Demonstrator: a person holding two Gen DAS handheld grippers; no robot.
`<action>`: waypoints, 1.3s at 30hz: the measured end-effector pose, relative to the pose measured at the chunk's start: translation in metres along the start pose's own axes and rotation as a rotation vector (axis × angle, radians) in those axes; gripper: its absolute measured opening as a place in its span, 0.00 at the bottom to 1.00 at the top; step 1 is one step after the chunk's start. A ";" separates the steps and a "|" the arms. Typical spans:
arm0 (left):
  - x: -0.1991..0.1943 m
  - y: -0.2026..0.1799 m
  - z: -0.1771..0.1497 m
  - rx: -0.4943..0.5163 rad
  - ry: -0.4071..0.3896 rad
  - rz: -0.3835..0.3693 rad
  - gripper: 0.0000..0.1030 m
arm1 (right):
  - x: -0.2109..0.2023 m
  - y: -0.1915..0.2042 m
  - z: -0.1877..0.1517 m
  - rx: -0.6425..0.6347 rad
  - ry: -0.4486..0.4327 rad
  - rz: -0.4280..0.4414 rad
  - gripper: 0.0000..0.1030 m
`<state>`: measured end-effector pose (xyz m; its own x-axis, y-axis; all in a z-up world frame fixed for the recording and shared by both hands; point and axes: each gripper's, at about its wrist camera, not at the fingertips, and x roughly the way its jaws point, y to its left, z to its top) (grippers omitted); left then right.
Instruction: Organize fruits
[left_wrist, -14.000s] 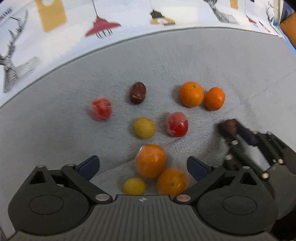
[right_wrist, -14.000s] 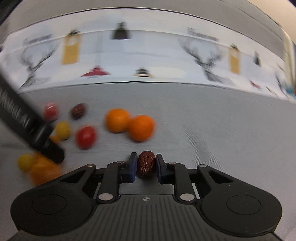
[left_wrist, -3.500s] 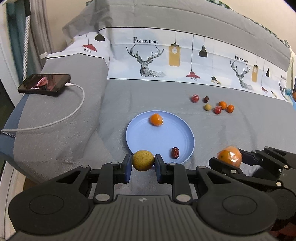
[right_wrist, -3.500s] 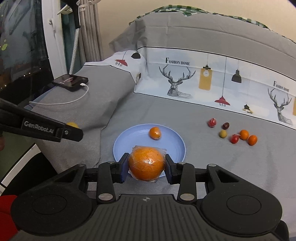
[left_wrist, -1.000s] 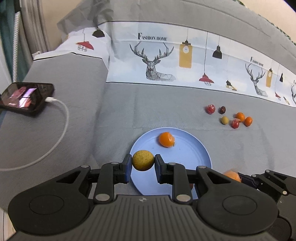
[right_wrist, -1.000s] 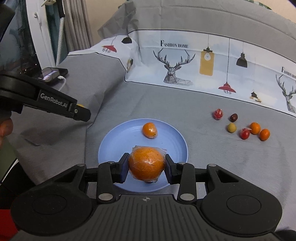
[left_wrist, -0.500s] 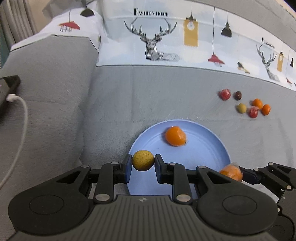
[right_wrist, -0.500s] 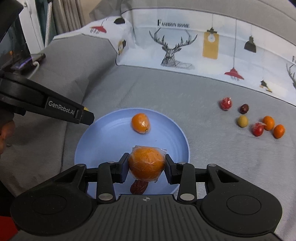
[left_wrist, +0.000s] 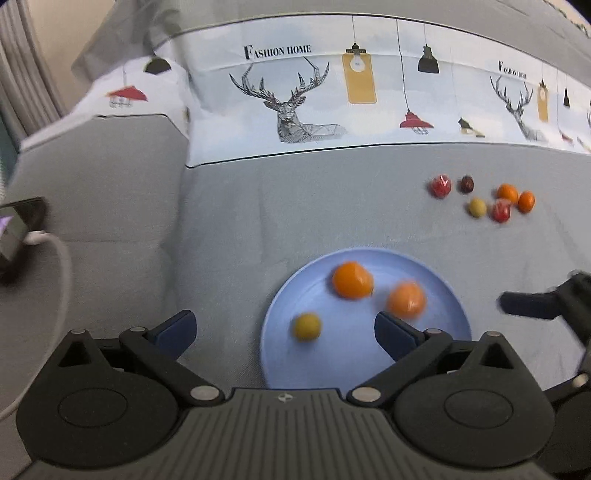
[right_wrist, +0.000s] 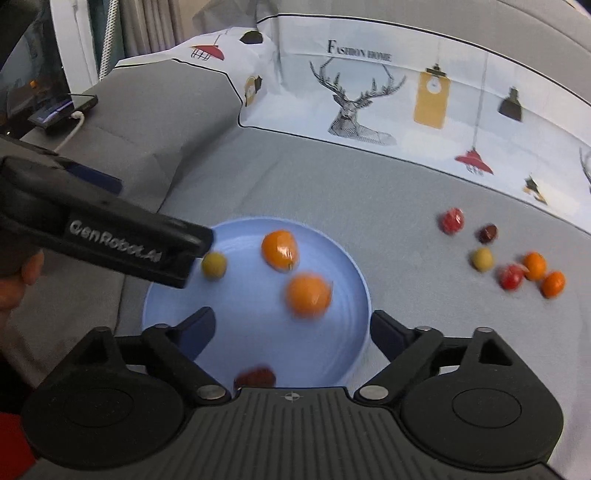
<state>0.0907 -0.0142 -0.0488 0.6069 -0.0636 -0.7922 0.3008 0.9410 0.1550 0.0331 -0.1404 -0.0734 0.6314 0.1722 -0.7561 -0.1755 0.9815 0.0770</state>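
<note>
While both pairs of tongs are being held over the bed, a phone with its white cable is being seen at the far left on the grey cover. Next, the left tongs are being shown spread wide, their jaws having just been opening, with nothing being pressed between the pads; the small yellow fruit is lying blurred on the blue plate beneath them. Further right on the plate, a bare orange is being seen near the far rim, and the wrapped orange is being shown blurred just beside it. The right tongs are likewise being held apart, their jaws having just been opening, with the wrapped orange lying clear of both pads. A dark red fruit is being partly hidden at the plate's near edge. Well apart to the right, six small fruits are lying clustered on the grey cover
</note>
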 end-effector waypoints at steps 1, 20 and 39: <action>-0.006 0.000 -0.004 0.000 0.003 0.009 1.00 | -0.006 0.000 -0.003 0.007 0.004 0.005 0.91; -0.117 0.002 -0.071 -0.099 0.022 0.045 1.00 | -0.116 0.039 -0.047 0.020 -0.087 -0.022 0.98; -0.154 -0.007 -0.082 -0.095 -0.043 0.049 1.00 | -0.152 0.047 -0.058 -0.002 -0.158 -0.044 0.99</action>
<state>-0.0653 0.0161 0.0231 0.6510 -0.0287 -0.7586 0.1998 0.9705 0.1347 -0.1148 -0.1251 0.0072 0.7491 0.1403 -0.6474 -0.1463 0.9882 0.0449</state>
